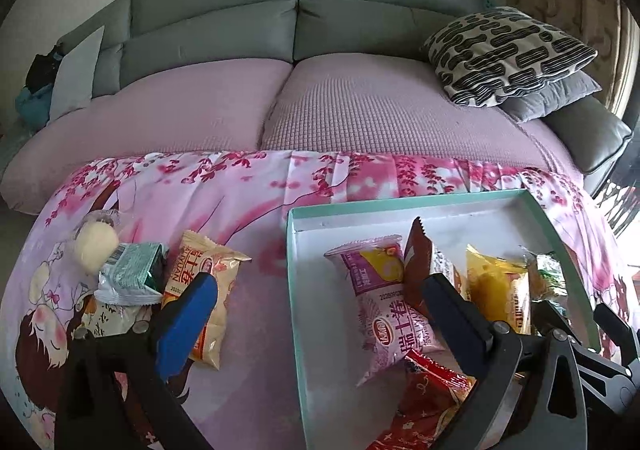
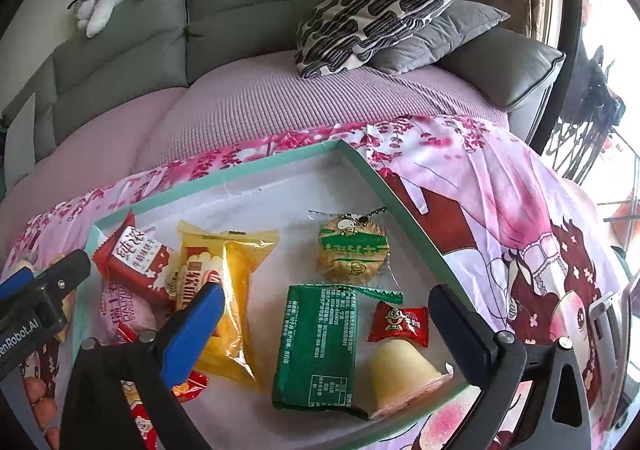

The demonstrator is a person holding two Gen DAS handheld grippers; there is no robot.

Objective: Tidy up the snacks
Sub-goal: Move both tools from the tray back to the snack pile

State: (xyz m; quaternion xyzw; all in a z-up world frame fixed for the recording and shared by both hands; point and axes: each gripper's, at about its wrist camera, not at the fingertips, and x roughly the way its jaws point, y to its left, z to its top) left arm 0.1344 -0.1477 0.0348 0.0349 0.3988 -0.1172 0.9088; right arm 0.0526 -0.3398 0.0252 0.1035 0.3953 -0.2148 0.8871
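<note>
The left gripper point(image 1: 316, 290) hung wide open and held nothing, its jaws straddling the left wall of the box point(image 1: 291, 250): the blue finger lay over the orange pack point(image 1: 204, 302) outside, the black one over the purple pack point(image 1: 384, 310) inside. The right gripper point(image 2: 324, 314) was just as wide and just as empty, poised above the green pack point(image 2: 316, 346) in the box.

Most snacks already sat in the box: the yellow pack point(image 2: 236, 290), the round cracker point(image 2: 354, 250), a red candy point(image 2: 398, 322), a jelly cup point(image 2: 400, 370). Outside on the floral sheet point(image 1: 248, 217) remained the orange pack, a teal pack point(image 1: 132, 274) and a pale round sweet point(image 1: 96, 246).

I judged the risk lay in that straddle. Closing there would pinch the box wall rather than a snack, or drag the whole box across the sheet. The soft bedding gave little support, so a push downward could tilt the box and slide its contents together. The two grippers also hung near each other and might clash.

Another pack lay half hidden under the teal one and the left gripper's frame; I could not tell what it was. The red wrapper point(image 1: 432, 390) at the box's near edge was cut off.
</note>
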